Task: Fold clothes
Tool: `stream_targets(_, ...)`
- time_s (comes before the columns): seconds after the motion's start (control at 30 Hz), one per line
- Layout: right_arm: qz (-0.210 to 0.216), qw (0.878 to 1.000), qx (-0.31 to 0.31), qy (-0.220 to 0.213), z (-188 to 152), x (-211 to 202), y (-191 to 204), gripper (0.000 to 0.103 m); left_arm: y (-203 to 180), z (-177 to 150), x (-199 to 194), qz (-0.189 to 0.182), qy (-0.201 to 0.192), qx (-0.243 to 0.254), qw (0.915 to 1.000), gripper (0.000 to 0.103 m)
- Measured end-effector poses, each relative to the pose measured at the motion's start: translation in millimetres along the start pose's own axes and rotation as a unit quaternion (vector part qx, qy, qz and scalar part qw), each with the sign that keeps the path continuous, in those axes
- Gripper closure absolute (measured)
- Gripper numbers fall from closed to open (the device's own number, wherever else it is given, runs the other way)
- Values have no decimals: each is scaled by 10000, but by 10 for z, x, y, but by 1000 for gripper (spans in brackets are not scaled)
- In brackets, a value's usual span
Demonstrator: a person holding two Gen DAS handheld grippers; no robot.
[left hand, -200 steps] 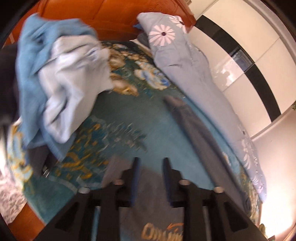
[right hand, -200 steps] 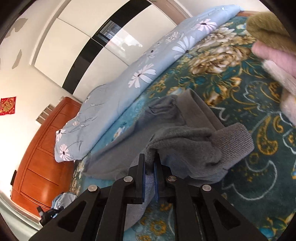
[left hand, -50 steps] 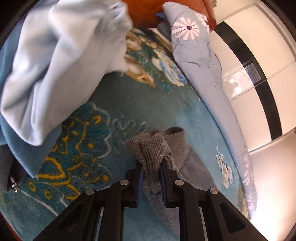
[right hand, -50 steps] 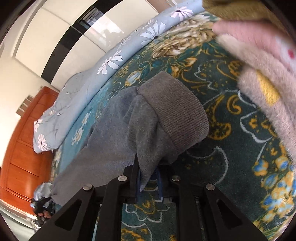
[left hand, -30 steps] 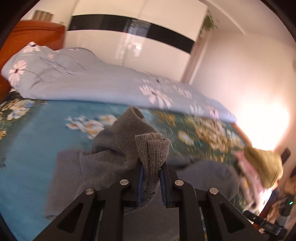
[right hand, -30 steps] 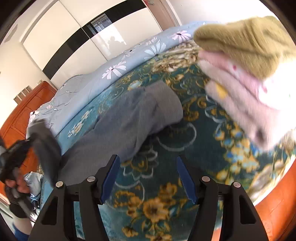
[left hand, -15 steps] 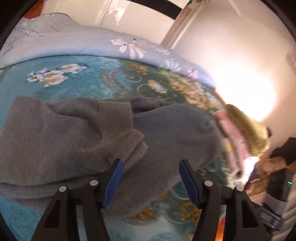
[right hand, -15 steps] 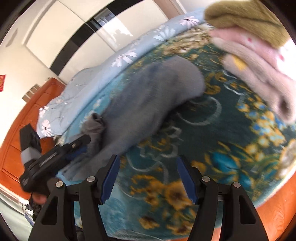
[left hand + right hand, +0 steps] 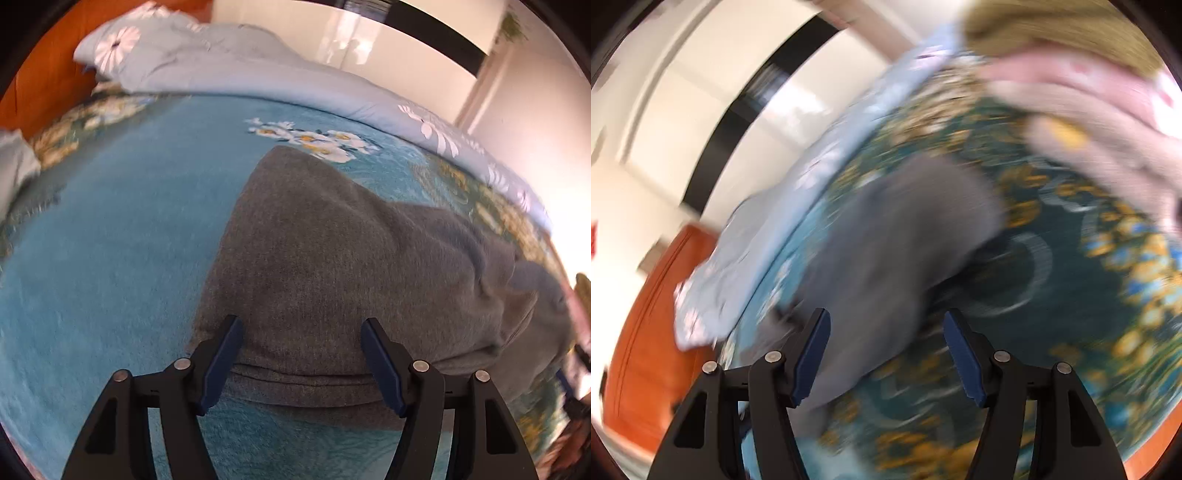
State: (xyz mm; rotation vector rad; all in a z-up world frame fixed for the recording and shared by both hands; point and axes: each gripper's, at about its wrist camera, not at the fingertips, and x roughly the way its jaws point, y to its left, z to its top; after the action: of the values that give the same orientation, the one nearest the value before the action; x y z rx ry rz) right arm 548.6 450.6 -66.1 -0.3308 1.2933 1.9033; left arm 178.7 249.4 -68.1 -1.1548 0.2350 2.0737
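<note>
A grey knit garment lies folded over on the teal flowered bedspread. My left gripper is open and empty, its fingers standing over the garment's near folded edge. In the right wrist view, which is blurred by motion, the same grey garment stretches across the bed. My right gripper is open and empty above its near end.
A pale blue flowered quilt lies along the far side of the bed. A stack of folded pink and olive clothes sits at the right end. An orange wooden headboard is at the left. A light blue garment lies at the left edge.
Both grippers held the grey garment earlier and have let go. My left gripper has drawn back toward the garment's near edge. My right gripper has swung fast toward the garment.
</note>
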Motion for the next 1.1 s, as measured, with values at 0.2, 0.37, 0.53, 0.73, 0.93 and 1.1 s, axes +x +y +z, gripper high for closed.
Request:
stream_targets(0.2,561,9948,846,-68,265,214,-283,38,160,-94,-205,-1043,-180,-435,9934,32)
stream_targets(0.37,843,9867,1386,-58,400,432,-356,37,792,-165,-447,-1816,-598,-1545,9693,32)
stream_targets(0.53,254,9942,1040,-133,567,348,-143,83,1355,-270,-453,-2005,-912,-2265,9488,32)
stream_targets(0.73,-286,9931,-947,-631,585,-3,1137,83,1763,-447,-300,-2504,-872,-2918,9190,32)
stream_targets(0.93,-375,9411,-3249,-853,-87,-53,2741,83,1739,-444,-283,-2620,-885,-2751,9208,32)
stream_targets(1.1,-60,8918,-4501,-451,-1004,386,3503,83,1847,-480,-288,-2880,-934,-2883,9084,32)
